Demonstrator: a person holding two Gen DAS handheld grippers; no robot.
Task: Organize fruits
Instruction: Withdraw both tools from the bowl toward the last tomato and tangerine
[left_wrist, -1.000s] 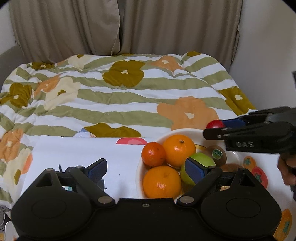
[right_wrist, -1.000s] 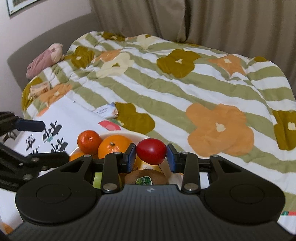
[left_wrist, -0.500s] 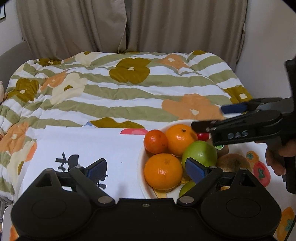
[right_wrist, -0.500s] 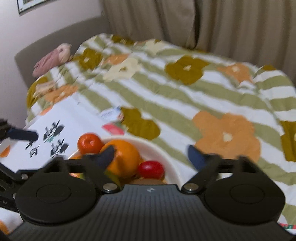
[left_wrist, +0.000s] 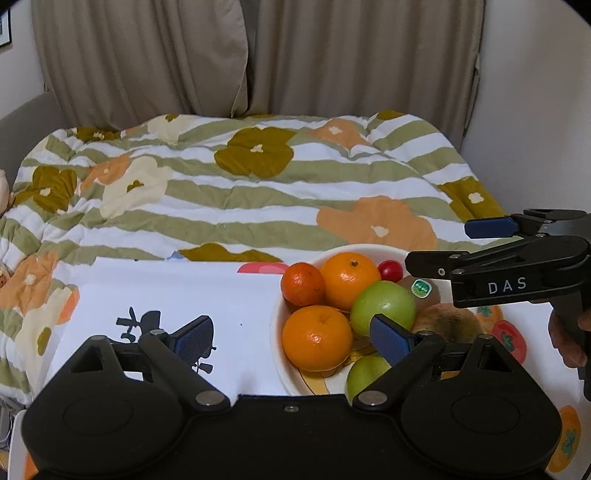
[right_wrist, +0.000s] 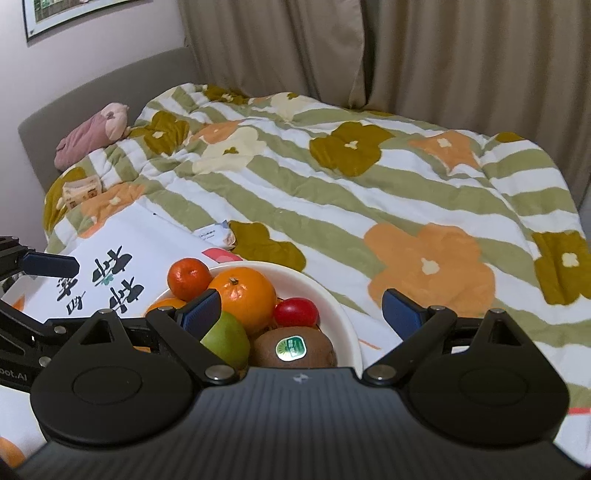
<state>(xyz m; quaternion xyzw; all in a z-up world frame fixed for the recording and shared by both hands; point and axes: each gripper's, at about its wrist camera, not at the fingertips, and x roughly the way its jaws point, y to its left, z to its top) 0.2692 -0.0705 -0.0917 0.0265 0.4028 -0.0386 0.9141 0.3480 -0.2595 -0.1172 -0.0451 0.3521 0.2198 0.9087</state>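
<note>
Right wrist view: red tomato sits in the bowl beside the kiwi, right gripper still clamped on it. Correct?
Not quite. The red tomato does sit in the bowl beside the kiwi, but the right gripper is not clamped on it: its fingers stand wide open, clear of the tomato. The right wrist view shows it.

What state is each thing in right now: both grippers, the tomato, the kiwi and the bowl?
Left gripper: open, empty, beside the bowl.
Right gripper: open, empty, jaws just opened, nothing between them.
Tomato: released, resting in the bowl.
Kiwi: in the bowl, sticker facing up.
Bowl: upright, holding fruit.
</note>
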